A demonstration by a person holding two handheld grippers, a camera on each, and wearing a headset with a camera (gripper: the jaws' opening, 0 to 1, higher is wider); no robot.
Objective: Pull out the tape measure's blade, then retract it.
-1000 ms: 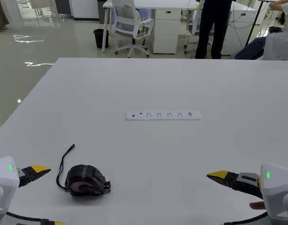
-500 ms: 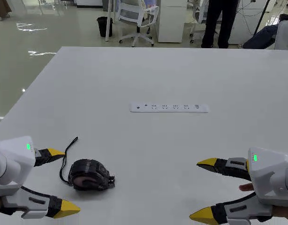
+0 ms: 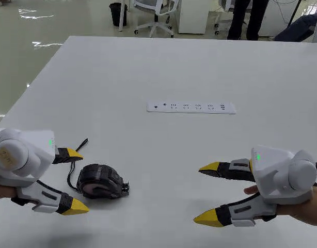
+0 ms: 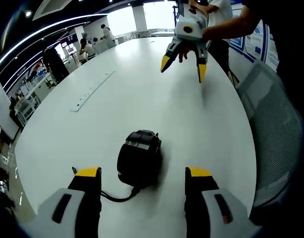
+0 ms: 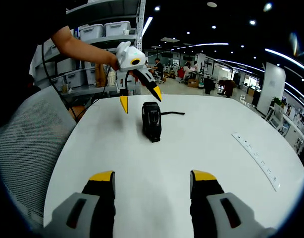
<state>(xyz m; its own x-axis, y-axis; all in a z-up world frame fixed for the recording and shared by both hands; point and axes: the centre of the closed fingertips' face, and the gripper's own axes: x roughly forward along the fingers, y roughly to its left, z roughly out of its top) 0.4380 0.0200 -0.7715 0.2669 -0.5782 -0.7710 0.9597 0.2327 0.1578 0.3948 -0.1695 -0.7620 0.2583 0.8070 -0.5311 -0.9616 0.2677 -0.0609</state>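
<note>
The left gripper (image 3: 78,182), white with yellow-tipped black jaws, hovers spread wide over the near left of the white worktop (image 3: 148,67). The black, rounded tape measure (image 3: 99,181) lies just past its tips, untouched. The right gripper (image 3: 200,194), equally spread and empty, is well apart. A white power strip (image 3: 191,107) lies farther back. In the left gripper view the tape measure sits just ahead between the jaws, its black cord (image 4: 112,197) trailing nearer. In the right gripper view it lies far ahead, near the left gripper.
</note>
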